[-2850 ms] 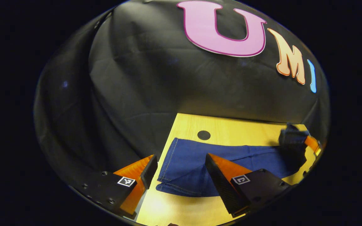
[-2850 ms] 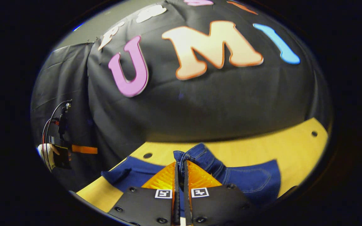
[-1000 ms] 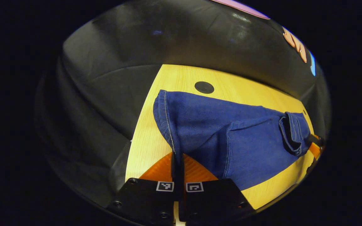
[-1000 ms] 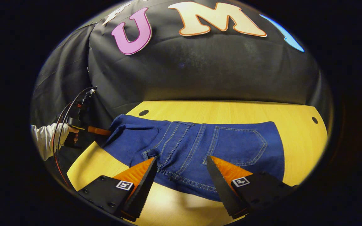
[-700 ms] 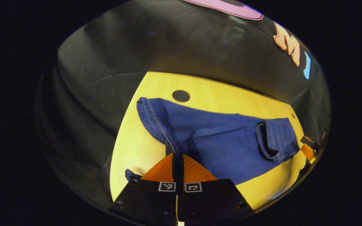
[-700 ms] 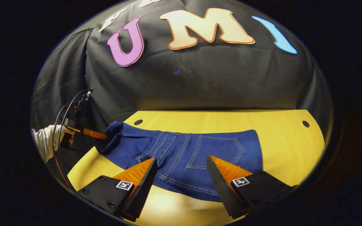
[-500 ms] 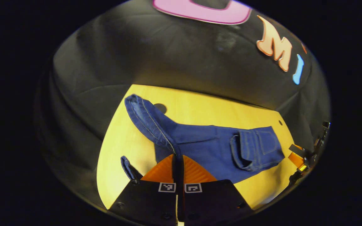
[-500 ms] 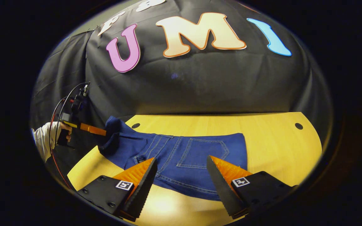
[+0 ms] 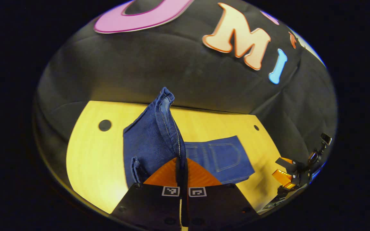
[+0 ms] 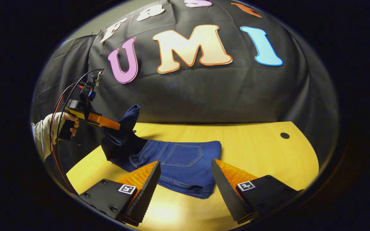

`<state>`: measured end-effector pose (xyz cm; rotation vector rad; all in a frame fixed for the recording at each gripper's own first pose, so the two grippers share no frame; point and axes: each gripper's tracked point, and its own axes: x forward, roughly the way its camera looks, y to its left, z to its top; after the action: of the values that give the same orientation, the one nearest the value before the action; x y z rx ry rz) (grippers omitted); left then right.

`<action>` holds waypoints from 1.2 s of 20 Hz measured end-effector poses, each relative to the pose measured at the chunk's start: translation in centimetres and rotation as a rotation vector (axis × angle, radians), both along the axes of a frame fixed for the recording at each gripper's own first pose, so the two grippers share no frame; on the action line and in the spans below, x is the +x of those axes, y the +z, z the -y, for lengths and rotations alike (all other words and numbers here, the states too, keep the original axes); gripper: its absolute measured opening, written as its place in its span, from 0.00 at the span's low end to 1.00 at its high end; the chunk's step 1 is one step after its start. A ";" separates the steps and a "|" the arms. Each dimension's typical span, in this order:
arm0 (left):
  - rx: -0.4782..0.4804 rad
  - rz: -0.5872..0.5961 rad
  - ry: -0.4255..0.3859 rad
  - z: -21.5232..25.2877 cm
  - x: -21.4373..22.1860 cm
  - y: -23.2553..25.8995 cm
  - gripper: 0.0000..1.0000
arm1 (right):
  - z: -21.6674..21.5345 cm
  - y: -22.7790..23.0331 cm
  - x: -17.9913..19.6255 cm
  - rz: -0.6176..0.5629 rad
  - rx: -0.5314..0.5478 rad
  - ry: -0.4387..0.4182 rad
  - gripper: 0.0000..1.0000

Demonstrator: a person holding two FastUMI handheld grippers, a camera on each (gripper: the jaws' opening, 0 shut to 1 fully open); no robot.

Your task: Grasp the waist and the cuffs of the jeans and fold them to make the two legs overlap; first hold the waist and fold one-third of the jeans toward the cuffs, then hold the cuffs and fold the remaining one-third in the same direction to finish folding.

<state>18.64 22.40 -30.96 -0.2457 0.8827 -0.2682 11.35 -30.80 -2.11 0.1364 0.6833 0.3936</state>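
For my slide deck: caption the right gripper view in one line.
Open right hand-held gripper hovers over folded jeans while the left hand-held gripper lifts the cuffs.

Your jeans (image 10: 175, 163) lie on the surface (image 10: 262, 154), nearer its left edge than its right. Their cuffs (image 9: 165, 96) stand up off the surface above your left gripper (image 9: 181, 166), while the waist part lies flat behind your right gripper (image 10: 185, 179).

Blue jeans (image 10: 178, 162), cuffs (image 9: 164, 99) lifted
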 end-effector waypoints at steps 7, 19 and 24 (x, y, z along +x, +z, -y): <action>-0.099 -0.035 -0.107 15.0 1.3 -1.2 0.00 | 6.6 1.9 -1.3 0.018 -0.014 -0.078 0.98; 0.165 0.277 0.012 21.3 -1.0 1.2 0.95 | 13.1 6.8 -3.0 0.120 0.032 -0.107 0.98; 0.302 0.613 0.149 17.0 -7.5 15.6 0.95 | 11.1 18.5 -0.7 0.431 0.056 -0.122 0.98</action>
<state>11.11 5.38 -15.38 0.0566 0.2871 -0.0579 10.69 -41.94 16.39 0.1402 0.2375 0.3115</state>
